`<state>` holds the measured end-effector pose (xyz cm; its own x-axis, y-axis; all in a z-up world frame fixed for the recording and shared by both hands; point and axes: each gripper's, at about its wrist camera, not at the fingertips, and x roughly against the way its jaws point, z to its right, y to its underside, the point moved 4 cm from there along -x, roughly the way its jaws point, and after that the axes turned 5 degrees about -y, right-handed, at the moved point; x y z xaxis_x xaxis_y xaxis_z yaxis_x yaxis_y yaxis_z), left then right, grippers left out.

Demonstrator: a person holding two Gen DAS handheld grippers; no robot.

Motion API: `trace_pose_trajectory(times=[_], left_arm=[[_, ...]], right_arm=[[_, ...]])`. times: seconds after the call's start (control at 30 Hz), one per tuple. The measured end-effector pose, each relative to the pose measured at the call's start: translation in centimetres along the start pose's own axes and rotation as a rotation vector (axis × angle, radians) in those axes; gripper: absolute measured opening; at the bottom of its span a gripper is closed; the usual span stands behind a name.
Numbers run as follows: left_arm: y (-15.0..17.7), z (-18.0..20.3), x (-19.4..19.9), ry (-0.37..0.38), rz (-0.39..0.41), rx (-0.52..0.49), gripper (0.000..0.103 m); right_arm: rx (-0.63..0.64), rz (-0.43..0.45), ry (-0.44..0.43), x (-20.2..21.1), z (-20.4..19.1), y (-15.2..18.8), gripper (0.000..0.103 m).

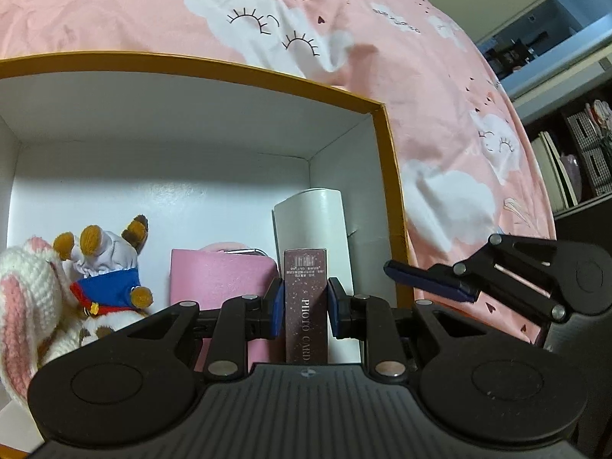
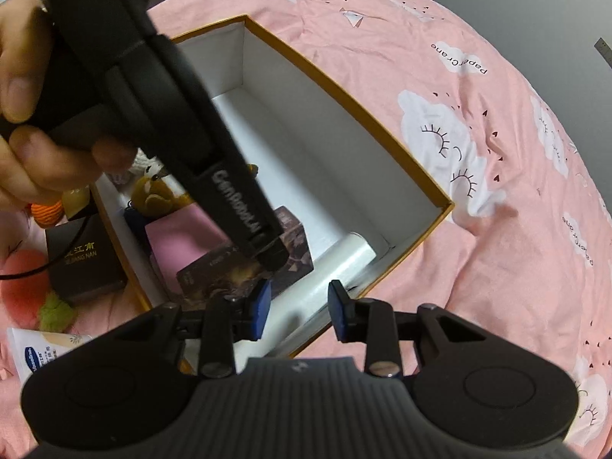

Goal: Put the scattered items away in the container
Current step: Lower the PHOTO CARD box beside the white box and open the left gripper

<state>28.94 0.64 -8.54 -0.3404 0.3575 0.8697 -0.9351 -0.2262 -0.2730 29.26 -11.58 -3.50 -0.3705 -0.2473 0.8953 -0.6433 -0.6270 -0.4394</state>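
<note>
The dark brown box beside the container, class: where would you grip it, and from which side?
Come from above and close across the narrower pair of side walls of the dark brown box. It lies flat on the bedsheet just outside the container, top face up, so its upright sides are reachable, probably.

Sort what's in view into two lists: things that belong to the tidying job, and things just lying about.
Part of the job:
- orange-rimmed box
- photo card box, clamped in the left gripper over the orange-rimmed box
- dark brown box, lying on the bedspread outside it
- white tube, also outside
- right gripper, open, holding nothing

Just lying about:
- pink cloud-print bedspread
- shelves in the background
</note>
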Motion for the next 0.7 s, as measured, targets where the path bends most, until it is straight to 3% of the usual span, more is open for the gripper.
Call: trace_pose_trajectory(times=[0.37, 0.7], left_arm=[[-0.4, 0.5, -1.5, -0.035, -0.045, 0.033, 0.028], [-0.6, 0.6, -3.0, -0.014, -0.095, 0.038, 0.033]], right_arm=[[-0.016, -0.042, -0.03, -1.6, 0.1, -0.4, 0.034], [-0.099, -0.059, -0.076, -1.2, 0.5, -1.2, 0.034]])
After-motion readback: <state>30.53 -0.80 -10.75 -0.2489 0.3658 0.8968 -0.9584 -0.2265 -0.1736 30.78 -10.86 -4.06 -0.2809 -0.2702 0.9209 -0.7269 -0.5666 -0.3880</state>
